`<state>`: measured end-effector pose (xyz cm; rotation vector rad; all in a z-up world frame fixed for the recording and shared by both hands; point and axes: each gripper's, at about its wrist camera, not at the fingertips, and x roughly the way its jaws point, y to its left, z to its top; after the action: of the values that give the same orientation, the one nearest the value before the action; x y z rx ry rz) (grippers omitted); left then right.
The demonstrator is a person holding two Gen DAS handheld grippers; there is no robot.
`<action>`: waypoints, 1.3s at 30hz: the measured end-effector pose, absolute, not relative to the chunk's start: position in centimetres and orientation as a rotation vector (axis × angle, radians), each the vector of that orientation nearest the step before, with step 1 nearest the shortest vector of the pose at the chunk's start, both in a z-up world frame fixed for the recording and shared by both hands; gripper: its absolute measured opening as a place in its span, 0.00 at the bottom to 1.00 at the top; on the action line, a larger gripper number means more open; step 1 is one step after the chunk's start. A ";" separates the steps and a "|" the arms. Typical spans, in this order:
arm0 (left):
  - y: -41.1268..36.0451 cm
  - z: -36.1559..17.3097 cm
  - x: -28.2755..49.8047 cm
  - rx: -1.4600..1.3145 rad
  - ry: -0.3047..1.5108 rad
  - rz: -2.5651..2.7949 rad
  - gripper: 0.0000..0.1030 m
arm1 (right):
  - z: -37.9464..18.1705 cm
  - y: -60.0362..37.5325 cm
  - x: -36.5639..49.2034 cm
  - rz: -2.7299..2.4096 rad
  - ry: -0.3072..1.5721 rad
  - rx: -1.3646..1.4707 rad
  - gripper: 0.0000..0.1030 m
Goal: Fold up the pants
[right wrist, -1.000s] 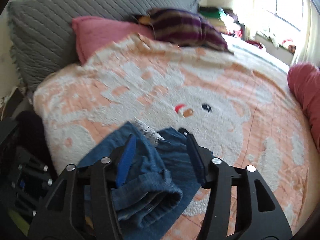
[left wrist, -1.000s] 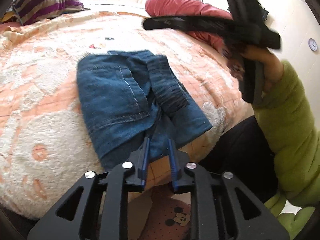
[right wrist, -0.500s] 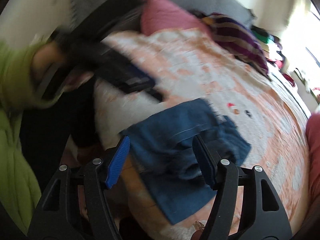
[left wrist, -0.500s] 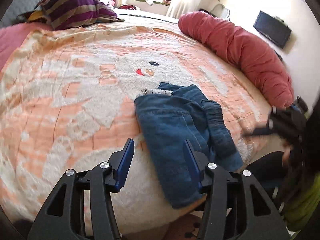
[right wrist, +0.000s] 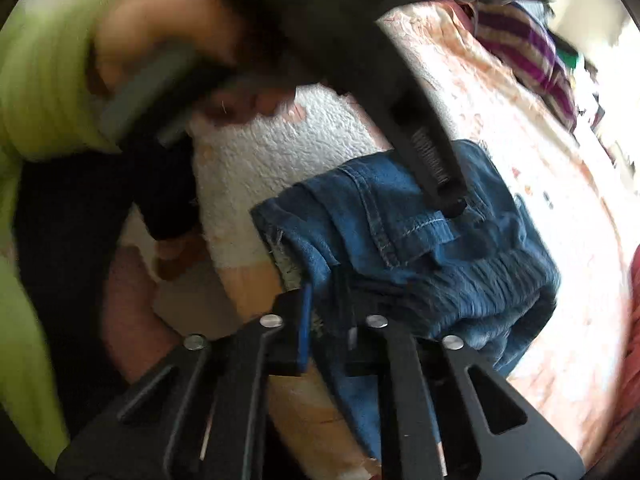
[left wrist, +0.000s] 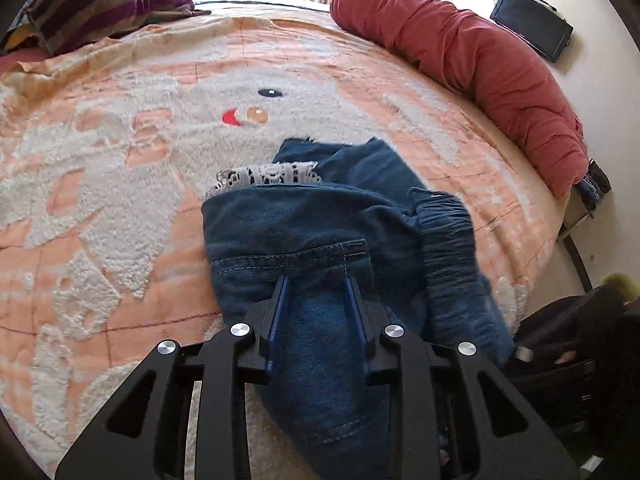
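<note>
At bed edge, crumpled blue denim pants on peach fleece blanket. Left hand-held gripper closing around denim; right hand-held gripper clamped on hem. Likely regrasp step; next, lift and straighten.

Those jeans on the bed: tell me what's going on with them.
A person in a green sleeve is folding blue jeans on an orange blanket, a hand-held gripper in each hand. The left hand-held gripper is closing over the back pocket. The right hand-held gripper is shut on the jeans' near edge.
</note>
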<state>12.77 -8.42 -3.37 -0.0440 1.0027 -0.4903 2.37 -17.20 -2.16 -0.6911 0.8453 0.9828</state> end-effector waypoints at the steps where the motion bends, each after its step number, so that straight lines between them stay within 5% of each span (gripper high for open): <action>1: -8.3 -3.4 12.8 -0.056 1.002 -0.494 0.26 | -1.7 -17.6 2.1 1.013 0.847 -0.671 0.02; 5: -8.3 -3.4 13.0 -0.062 0.996 -0.498 0.27 | -3.3 -17.6 0.9 1.012 0.864 -0.769 0.03; 12: -8.4 -3.3 12.5 -0.059 0.978 -0.489 0.27 | -3.5 -17.3 -0.1 1.072 0.870 -0.777 0.32; 24: -7.8 -1.5 11.7 -0.058 0.911 -0.475 0.27 | 4.1 -22.0 -0.2 1.304 0.640 -0.362 0.52; 27: -7.5 -1.1 11.5 -0.069 0.900 -0.475 0.46 | 5.6 -22.5 0.0 1.302 0.574 -0.282 0.60; 33: -7.2 -0.2 11.1 -0.075 0.869 -0.472 0.55 | 7.2 -25.9 2.7 1.112 0.502 -0.089 0.75; 39: -6.5 0.4 10.9 -0.051 0.839 -0.421 0.69 | 6.1 -30.1 6.9 0.790 0.565 0.075 0.77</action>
<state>10.93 -6.55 0.44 -0.0514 0.8391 -0.4209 6.90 -30.14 6.08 0.0749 0.5645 0.7905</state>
